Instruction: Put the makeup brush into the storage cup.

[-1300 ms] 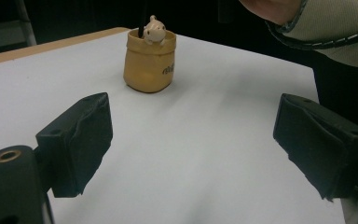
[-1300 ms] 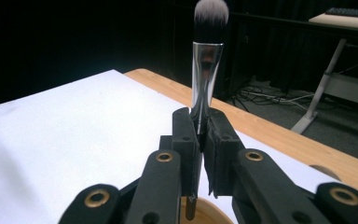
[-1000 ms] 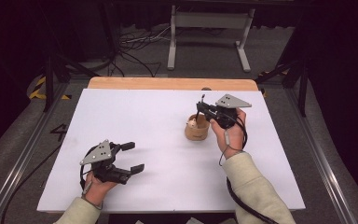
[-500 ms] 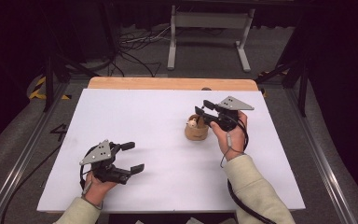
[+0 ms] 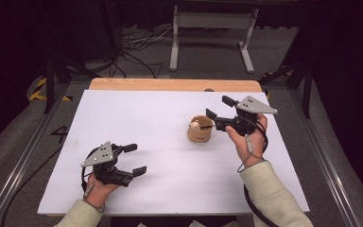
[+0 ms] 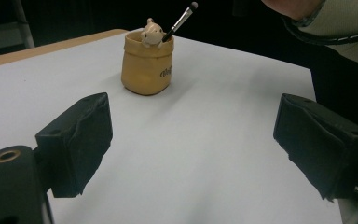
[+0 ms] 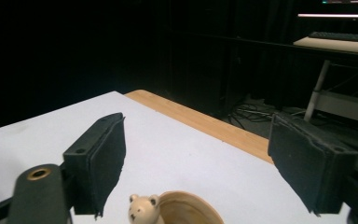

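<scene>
A small tan sack-shaped pot (image 5: pixel 199 130) with a bear figure (image 6: pixel 151 32) on its rim and a slim brush (image 6: pixel 180 20) leaning inside stands on the white tabletop (image 5: pixel 160 156). The right tool (image 5: pixel 221 107) hovers just beside the pot, jaws spread and empty; the left tool (image 5: pixel 135 159) rests well apart from it, also spread and empty. The pot looks rigid, glazed and likely breakable, so its plain side walls seem the safest hold, while the light brush is probably best pinched by its handle.

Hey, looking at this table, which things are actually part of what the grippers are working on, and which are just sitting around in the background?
Likely part of the job:
- tan pot with a small bear figure on its rim
- dark-handled brush standing in the pot
- right gripper, open beside the pot
- left gripper, open, apart from it

Just lying about:
- metal stand beyond the table
- floor cables
</scene>
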A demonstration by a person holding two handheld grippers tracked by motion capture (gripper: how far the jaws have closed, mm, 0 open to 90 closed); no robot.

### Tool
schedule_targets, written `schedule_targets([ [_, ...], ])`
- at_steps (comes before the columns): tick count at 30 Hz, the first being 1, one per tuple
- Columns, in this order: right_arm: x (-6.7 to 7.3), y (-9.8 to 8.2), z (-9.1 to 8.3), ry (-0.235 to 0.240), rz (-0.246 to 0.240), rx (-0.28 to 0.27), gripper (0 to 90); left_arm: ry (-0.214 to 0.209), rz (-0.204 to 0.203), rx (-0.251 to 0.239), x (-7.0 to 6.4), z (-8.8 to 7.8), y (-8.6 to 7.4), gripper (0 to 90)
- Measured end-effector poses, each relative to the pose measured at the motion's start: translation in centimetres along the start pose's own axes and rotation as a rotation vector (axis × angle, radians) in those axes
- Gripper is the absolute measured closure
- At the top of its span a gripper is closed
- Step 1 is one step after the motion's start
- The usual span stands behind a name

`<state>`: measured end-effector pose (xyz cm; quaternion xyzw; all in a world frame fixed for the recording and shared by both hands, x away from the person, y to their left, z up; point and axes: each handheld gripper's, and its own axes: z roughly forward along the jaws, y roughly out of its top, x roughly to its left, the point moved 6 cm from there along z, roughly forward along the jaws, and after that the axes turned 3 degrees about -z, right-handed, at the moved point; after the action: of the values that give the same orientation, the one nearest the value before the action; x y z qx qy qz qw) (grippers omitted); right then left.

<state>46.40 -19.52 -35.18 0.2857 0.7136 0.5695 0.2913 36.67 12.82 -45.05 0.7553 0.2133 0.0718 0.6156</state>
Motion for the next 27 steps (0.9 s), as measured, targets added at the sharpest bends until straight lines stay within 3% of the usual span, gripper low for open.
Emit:
schedule_targets([
  [9, 0.9, -0.2, -3.5, 0.043, -0.053, -0.003, 5.8, 0.007, -0.007, -0.004, 0.2, -0.8, 0.0, 11.9],
  [18, 1.1, -1.4, -7.1, 0.063, -0.059, 0.005, 3.8, 0.024, -0.019, -0.03, 0.3, -2.3, 0.1, 11.6],
  [27, 0.8, -3.1, -9.0, 0.07, -0.055, 0.006, 1.7, 0.031, -0.015, -0.036, 0.3, -3.1, 0.1, 11.3],
])
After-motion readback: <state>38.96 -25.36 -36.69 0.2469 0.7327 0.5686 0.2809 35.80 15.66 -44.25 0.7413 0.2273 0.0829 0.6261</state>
